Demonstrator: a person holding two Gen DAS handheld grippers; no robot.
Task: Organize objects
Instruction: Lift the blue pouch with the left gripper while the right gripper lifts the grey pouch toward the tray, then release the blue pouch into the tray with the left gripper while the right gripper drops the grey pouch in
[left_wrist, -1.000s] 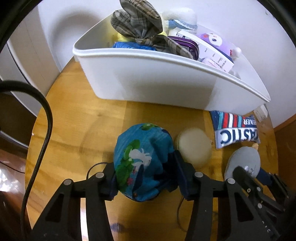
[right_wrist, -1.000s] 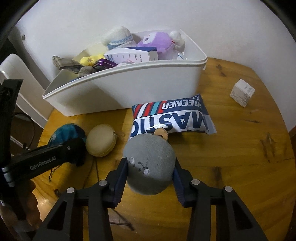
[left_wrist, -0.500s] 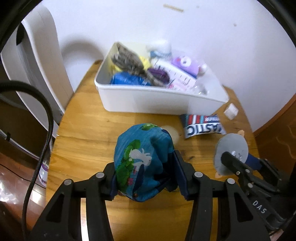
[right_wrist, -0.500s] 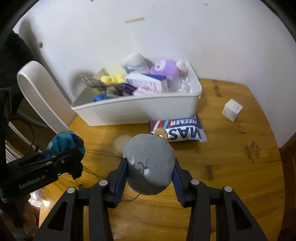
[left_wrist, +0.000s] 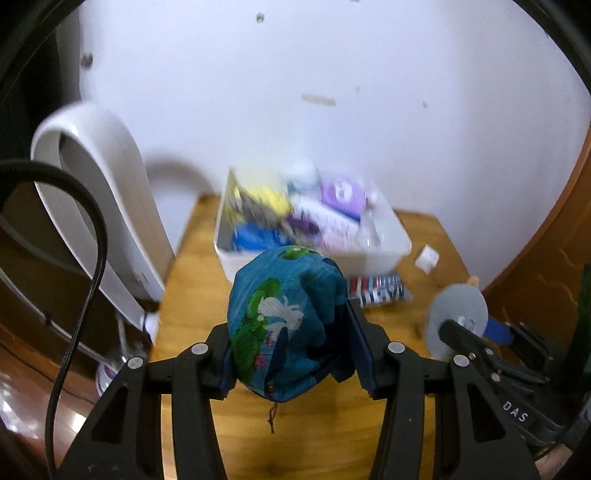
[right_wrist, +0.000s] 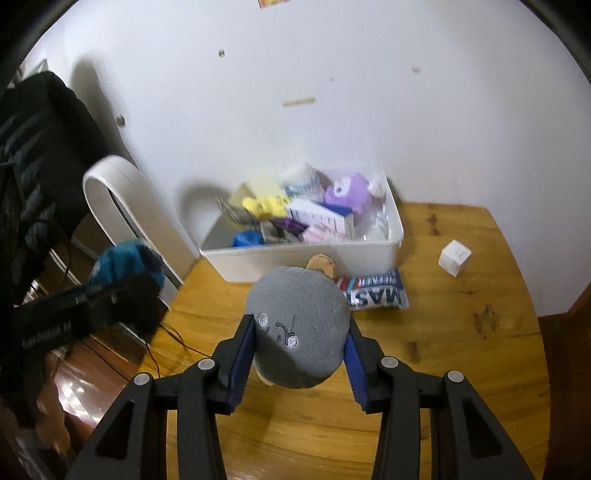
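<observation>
The likeliest slip, as I judge it, is a soft thing squirming out of its grip on the way to the white bin (right_wrist: 303, 258): both loads are squashy and bulge well past the pads, so a quick swing could shake one loose onto the wooden table (right_wrist: 461, 350) or off its edge. The bin is also crowded with toys and boxes, so a careless drop could leave a piece perched on the pile and rolling out. The left gripper (left_wrist: 291, 354) is pinching a blue cloth pouch (left_wrist: 284, 325) with a green and white print, pads pressed into its sides, a short cord dangling at six o'clock. The right gripper (right_wrist: 301, 350) is clamped on a grey plush toy (right_wrist: 299, 328). Both loads hang above the table, with the bin ahead at twelve o'clock and a snack packet (right_wrist: 373, 293) lying just in front of it.
</observation>
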